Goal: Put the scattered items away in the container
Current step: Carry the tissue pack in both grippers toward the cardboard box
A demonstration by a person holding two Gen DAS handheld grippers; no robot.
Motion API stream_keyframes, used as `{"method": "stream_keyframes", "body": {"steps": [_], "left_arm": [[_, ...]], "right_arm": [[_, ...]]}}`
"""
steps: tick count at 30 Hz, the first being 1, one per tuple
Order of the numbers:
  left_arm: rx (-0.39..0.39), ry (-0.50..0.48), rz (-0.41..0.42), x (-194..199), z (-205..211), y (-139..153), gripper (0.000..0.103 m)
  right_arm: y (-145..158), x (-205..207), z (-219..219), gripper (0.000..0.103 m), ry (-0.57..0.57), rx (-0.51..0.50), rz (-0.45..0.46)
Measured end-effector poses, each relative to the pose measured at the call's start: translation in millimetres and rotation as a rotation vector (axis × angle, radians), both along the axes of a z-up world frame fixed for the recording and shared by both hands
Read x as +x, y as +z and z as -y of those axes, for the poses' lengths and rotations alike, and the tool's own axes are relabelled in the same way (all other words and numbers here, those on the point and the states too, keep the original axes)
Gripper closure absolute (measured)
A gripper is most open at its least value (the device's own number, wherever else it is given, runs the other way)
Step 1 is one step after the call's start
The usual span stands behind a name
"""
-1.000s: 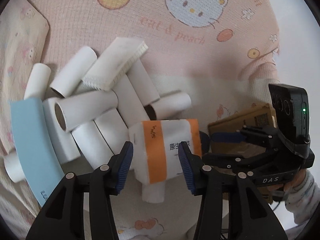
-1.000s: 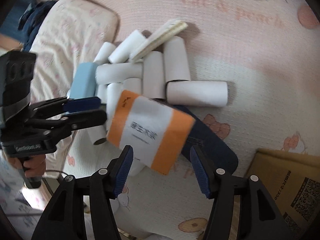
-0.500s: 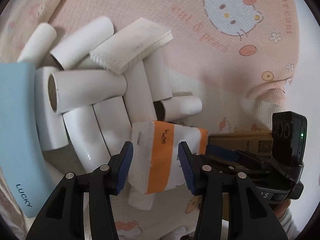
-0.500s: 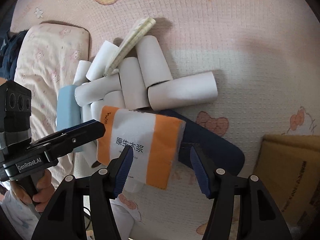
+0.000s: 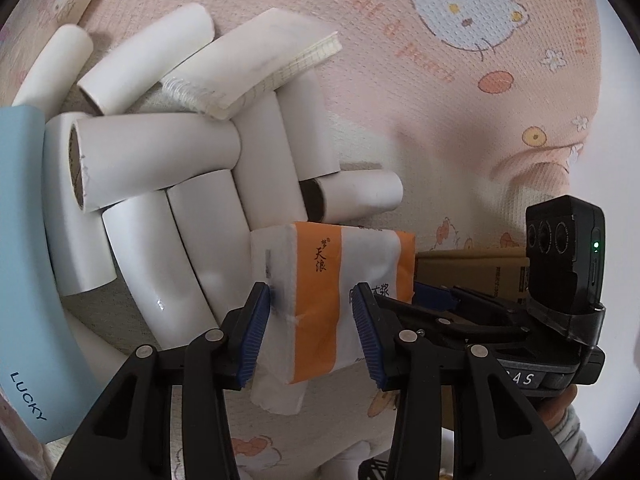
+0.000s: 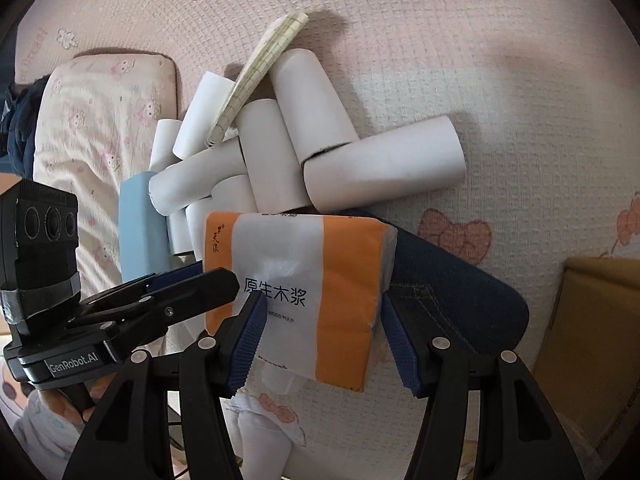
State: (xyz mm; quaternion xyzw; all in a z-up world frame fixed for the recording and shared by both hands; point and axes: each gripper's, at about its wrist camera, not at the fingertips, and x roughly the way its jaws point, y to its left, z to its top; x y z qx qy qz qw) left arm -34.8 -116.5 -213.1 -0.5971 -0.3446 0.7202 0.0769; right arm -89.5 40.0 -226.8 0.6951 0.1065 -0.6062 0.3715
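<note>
White tubes (image 5: 160, 160) crowd tissue pack (image 6: 296, 292); denim case (image 6: 448, 292) underneath.

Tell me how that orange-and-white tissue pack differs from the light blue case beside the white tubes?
The tissue pack is soft plastic wrap, white with orange bands and black printed characters; the blue case is one plain colour, smooth and firm-looking, with only the word LUCKY. The tissue pack sits between the pads of both claws, while nothing touches the blue case. The pack partly overlies a dark denim pouch; the case lies alongside the white tubes. Both rest on the pink cartoon bedcover.
</note>
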Motion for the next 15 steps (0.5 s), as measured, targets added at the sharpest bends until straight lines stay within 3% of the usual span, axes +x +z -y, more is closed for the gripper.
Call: {"method": "stream_keyframes", "body": {"steps": [7,15], "left_arm": [[-0.027,0.015,-0.124,-2.2,3.8,45.9,0.056],[-0.075,-0.038,-0.284,-11.6,-11.7,116.2,0.056]], "right_arm": [[28.2,11.5,4.3,0.046,0.081,-0.034,-0.101],[91.8,0.6,-6.3,0.046,0.095,-0.129,-0.234]]}}
